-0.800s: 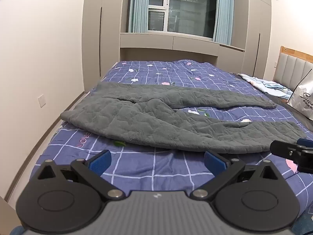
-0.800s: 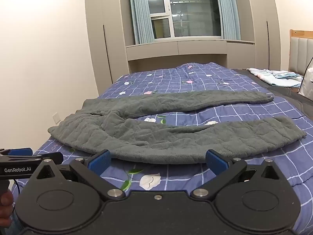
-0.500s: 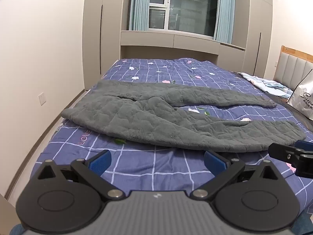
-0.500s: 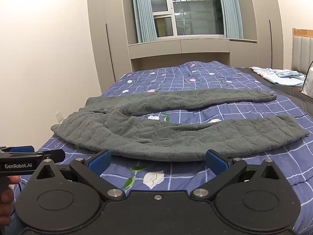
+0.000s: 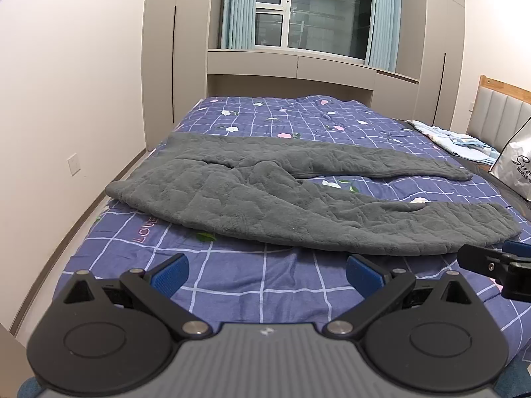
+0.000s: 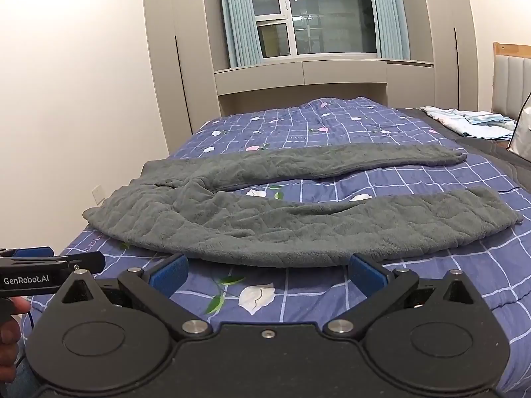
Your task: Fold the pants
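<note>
Spread flat across the checked quilt (image 5: 252,282), the grey quilted fleece pants (image 5: 265,199) look thick, soft and probably floppy, so the wide-open left gripper (image 5: 265,273) and right gripper (image 6: 267,273) should pinch hems.

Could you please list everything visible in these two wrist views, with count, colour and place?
pants: one, grey quilted, spread flat across the quilt, waist at left, legs apart running right
quilt: one, purple with white grid and flowers, covering the bed
folded cloth: a pile, pale blue and white, far right of the bed
bag: one, silvery white, right edge by the headboard
headboard: one, grey padding with wood trim, far right
curtains: two, light blue, flanking the window
wardrobes: beige, around the window
wall socket: one, white, left wall
left gripper: black with blue pads, open, nothing between
right gripper: same, open, nothing between
</note>
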The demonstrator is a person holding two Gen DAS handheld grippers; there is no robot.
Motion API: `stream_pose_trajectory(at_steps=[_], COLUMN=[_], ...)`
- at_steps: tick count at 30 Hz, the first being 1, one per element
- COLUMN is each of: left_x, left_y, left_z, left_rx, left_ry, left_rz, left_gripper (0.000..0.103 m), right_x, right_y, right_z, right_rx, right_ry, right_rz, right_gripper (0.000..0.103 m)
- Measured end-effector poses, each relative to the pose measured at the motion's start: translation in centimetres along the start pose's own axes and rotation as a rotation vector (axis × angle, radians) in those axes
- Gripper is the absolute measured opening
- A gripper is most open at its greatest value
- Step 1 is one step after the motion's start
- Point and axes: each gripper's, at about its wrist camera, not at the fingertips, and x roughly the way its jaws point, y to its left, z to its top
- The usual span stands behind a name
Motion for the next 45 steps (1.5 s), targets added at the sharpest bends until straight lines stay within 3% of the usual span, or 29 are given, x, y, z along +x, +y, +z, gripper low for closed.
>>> stream_pose_trajectory(at_steps=[45], left_x=[-0.14], left_y=[0.23], left_z=[0.14], left_rx=[-0.002], left_ry=[0.0], left_rz=[0.004], left_gripper=[0.103], right_x=[0.31], right_y=[0.13], right_z=[-0.3], right_rx=[-0.001], right_ry=[0.012], right_rz=[0.006], right_gripper=[0.103])
